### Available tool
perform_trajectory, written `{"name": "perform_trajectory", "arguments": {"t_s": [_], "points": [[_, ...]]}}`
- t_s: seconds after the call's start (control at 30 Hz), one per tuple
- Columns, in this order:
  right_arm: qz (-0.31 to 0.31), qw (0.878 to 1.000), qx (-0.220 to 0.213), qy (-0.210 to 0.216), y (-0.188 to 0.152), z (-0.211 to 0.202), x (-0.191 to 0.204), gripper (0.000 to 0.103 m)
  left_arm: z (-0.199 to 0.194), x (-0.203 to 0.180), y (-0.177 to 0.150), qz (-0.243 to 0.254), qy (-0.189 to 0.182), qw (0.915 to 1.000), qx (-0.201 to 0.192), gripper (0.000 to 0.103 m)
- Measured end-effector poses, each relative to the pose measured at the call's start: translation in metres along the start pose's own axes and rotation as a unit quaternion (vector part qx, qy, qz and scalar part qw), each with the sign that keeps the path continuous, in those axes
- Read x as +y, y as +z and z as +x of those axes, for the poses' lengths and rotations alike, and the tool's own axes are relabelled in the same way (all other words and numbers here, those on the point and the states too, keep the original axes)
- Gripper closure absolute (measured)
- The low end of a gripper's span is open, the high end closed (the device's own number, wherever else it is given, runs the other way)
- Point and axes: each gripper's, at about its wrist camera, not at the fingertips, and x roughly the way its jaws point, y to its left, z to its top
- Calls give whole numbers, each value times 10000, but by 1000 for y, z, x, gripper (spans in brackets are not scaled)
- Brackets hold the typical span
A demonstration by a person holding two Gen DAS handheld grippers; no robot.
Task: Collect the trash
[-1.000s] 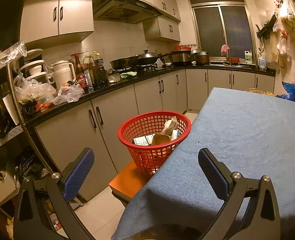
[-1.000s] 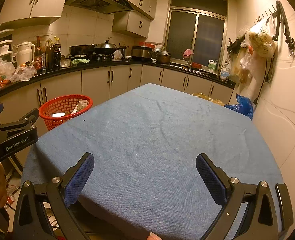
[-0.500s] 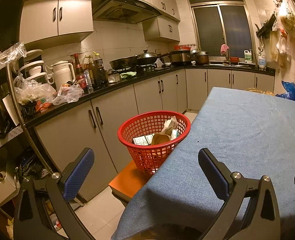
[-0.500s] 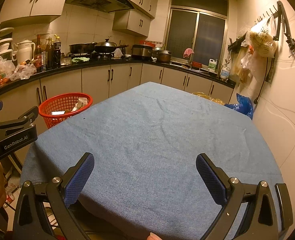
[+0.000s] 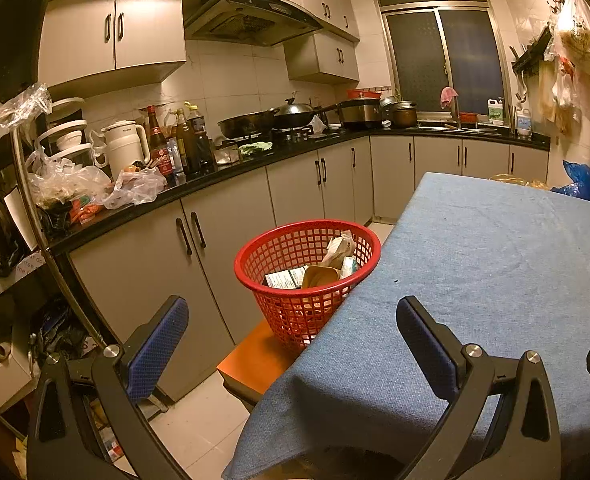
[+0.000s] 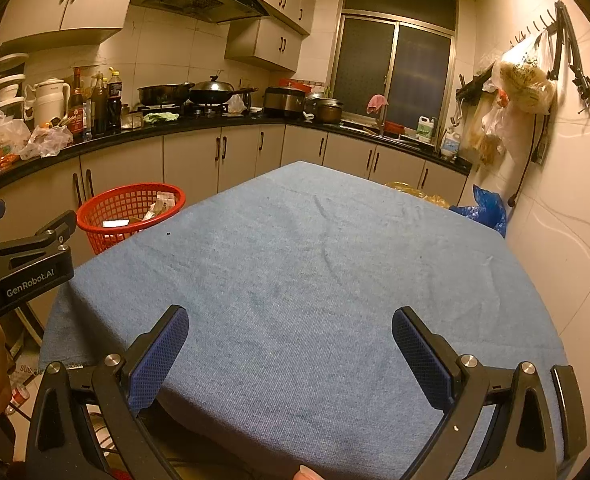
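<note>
Both the left gripper point(image 5: 291, 334) and the right gripper point(image 6: 289, 342) stand wide apart, holding nothing, above the blue cloth-covered desk point(image 6: 315, 264). The collected trash, cartons and wrappers point(image 5: 319, 268), lies in the round red plastic mesh basket point(image 5: 307, 248) at ten o'clock of the desk, perched on an orange wooden stool point(image 5: 261, 360). Probable risk: a careless reach nudges the basket, tipping it off the stool.

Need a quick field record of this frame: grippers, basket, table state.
left gripper: open, empty, at the table's near-left corner
right gripper: open, empty, over the table's near edge
red basket: on an orange stool beside the table, holds boxes and wrappers
table: blue cloth, no trash visible on it
task state: looks finished on the table
</note>
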Motion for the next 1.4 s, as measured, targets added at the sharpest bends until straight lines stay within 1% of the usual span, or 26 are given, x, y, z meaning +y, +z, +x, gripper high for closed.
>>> {"name": "perform_trajectory", "arguments": {"t_s": [1.4], "points": [[-32, 9999, 99, 54, 0, 7, 4, 0, 1, 2, 1, 30, -11, 10000, 17, 0]]}}
